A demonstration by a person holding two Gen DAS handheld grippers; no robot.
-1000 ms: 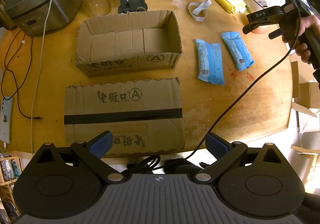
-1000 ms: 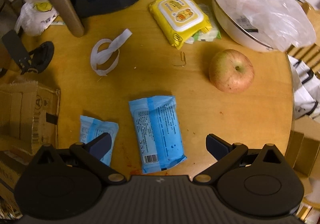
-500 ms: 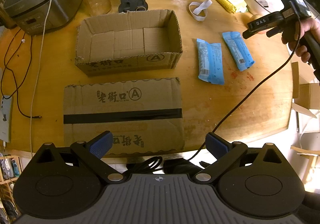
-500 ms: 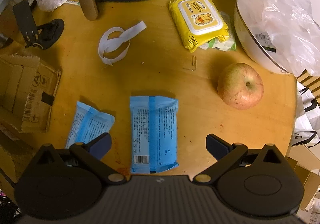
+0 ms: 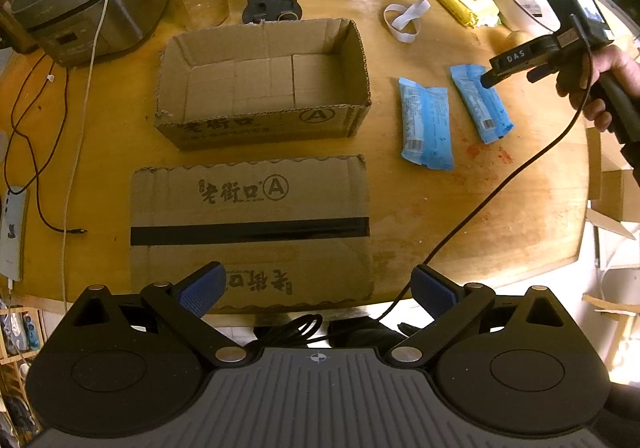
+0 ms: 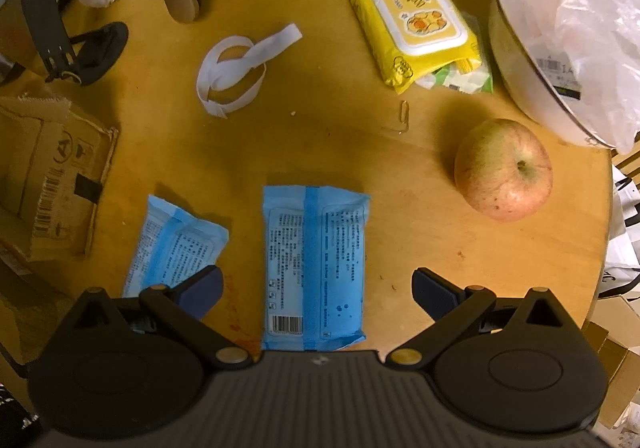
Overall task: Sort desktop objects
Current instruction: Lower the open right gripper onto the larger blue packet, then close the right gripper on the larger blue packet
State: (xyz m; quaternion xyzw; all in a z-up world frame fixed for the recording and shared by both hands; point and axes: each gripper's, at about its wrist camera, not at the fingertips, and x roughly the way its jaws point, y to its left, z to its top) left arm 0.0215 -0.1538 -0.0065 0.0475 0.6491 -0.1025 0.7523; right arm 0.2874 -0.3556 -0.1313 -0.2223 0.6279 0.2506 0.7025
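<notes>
Right claw [image 6: 316, 286] over blue packet [image 6: 314, 268], fingers spread.
Packet flat on desk [image 6: 340, 135], centred between the fingers, untouched; second packet [image 6: 176, 244] just left. Left claw [image 5: 318, 288] spread, well back.

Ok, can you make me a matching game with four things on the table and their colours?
Things:
1. apple
2. wet wipes pack
3. strap loop
4. packet between the right tool's fingers

Colours:
a. white
b. blue
c. red and yellow-green
d. yellow

Pairs: 1-c, 2-d, 3-a, 4-b
</notes>
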